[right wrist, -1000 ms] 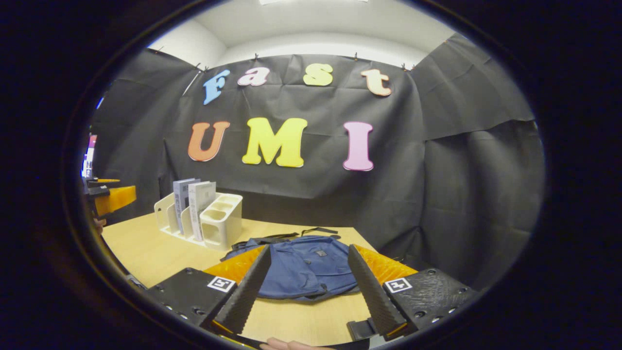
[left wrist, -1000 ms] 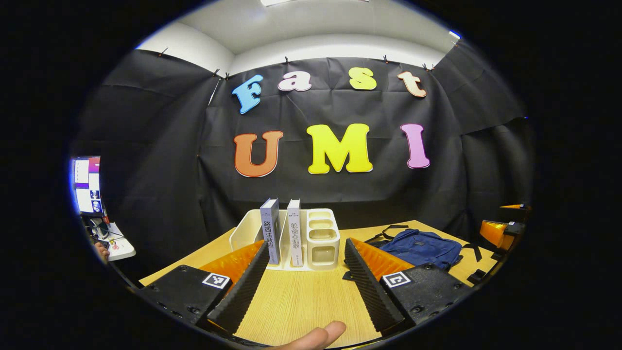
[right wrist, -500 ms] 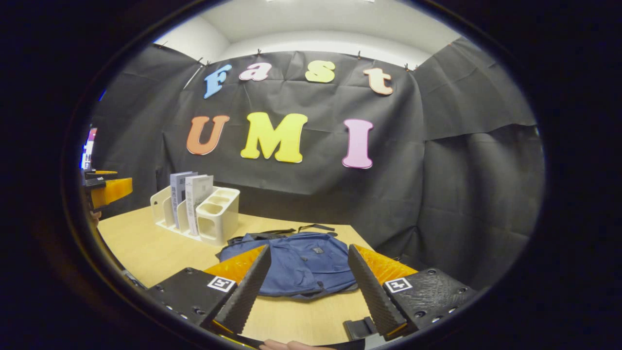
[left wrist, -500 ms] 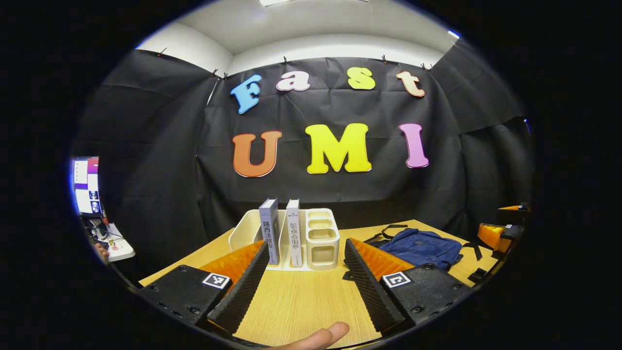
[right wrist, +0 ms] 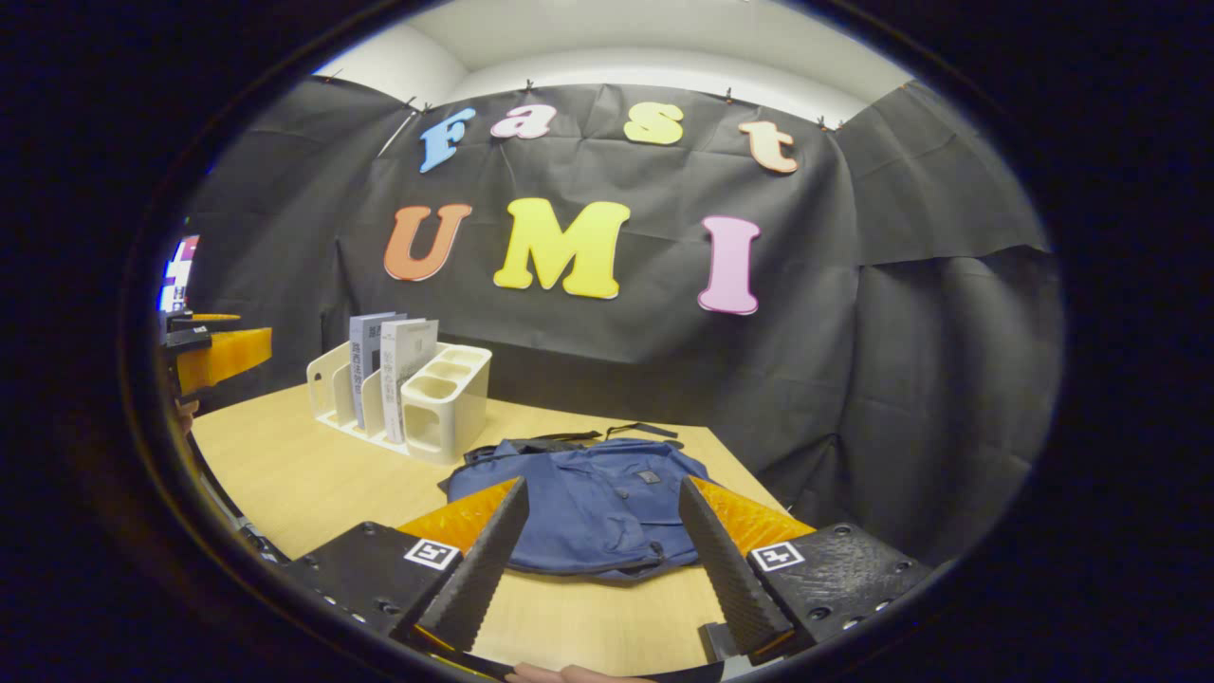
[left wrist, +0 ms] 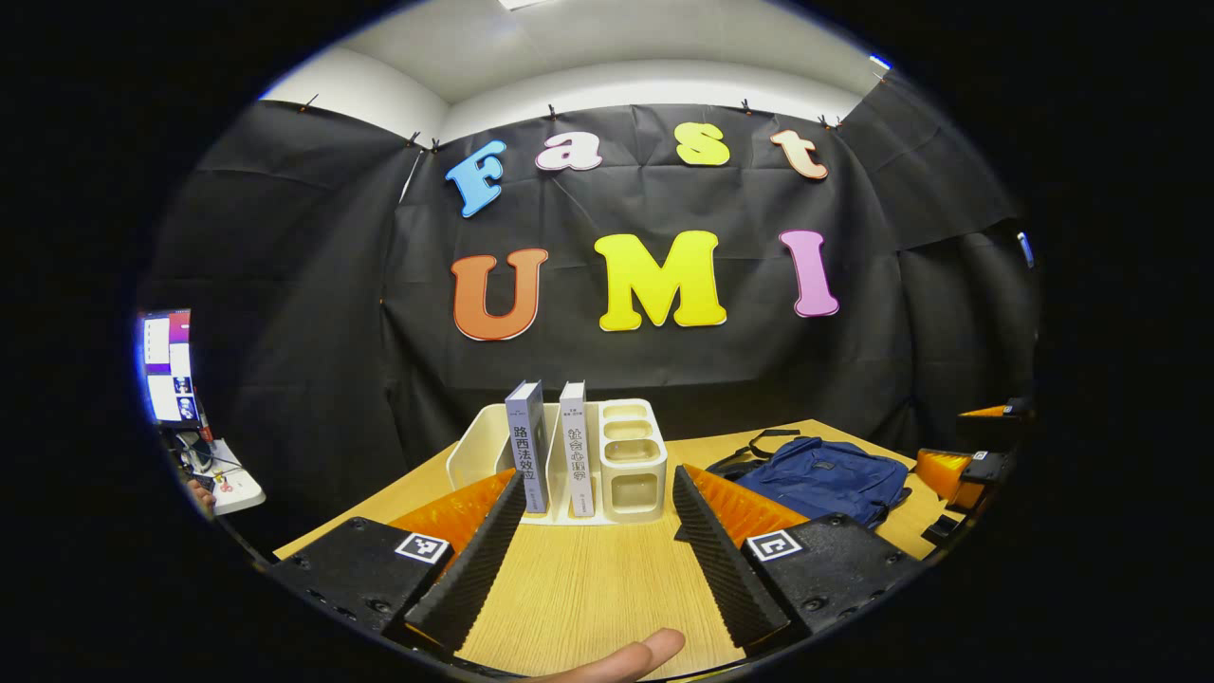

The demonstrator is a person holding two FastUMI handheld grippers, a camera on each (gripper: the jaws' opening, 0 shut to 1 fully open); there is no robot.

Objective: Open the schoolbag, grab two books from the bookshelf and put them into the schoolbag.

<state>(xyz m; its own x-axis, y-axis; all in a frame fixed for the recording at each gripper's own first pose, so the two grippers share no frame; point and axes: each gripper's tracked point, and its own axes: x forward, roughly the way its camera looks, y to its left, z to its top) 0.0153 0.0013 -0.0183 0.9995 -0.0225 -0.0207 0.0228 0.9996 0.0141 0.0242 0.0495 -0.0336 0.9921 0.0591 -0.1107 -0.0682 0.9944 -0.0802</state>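
We saw both views evenly and brightly lit from a white ceiling light panel [left wrist: 531,4] overhead, so the pale wooden tabletop [left wrist: 597,579] showed its grain sharply and carried only soft, short shadows. The fisheye lens bent the straight table edges and the draped black cloth wall [right wrist: 910,313] more and more toward the rim, where the picture darkened. A glowing computer screen [left wrist: 169,365] at the far left edge looked slightly overexposed with a bluish fringe.
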